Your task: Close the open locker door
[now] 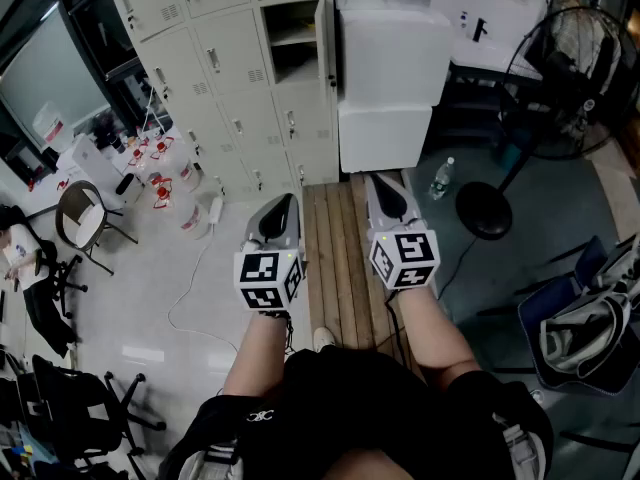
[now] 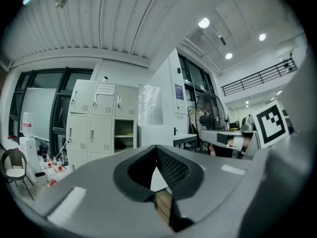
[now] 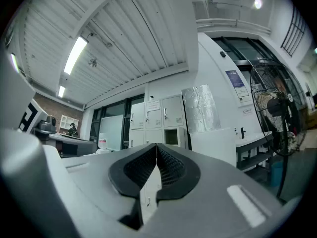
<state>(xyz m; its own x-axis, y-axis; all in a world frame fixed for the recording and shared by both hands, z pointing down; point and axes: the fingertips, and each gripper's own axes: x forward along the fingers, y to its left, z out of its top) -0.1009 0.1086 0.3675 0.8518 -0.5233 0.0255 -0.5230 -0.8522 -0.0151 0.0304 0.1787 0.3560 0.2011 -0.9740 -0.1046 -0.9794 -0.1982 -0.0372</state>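
- The left gripper point(image 1: 286, 202) has its jaws together at the tips with nothing between them; its own view shows only wooden boards point(image 1: 335, 258) and a white box through the gap lower down
- The right gripper point(image 1: 380, 178) is likewise closed and empty; it sits just beside the left one, both pointing forward over the boards
- The lockers point(image 1: 215, 88) stand ahead of both grippers, well apart from them; neither gripper touches anything
- The locker door point(image 1: 324, 46) stands open, swung out at the right side of its open compartment point(image 1: 293, 43); this lies straight ahead, roughly in line with the space between the two grippers
- In the left gripper view the compartment point(image 2: 124, 135) shows dark with a shelf inside; the door itself is seemingly edge-on there and hard to make out
- White boxes point(image 1: 395, 63) are stacked ahead of the right gripper, against the lockers
- A water bottle point(image 1: 441, 178) stands near the right gripper's outer side; a fan point(image 1: 560, 78) farther that way
- A chair point(image 1: 85, 218) stands well off the left gripper's outer side
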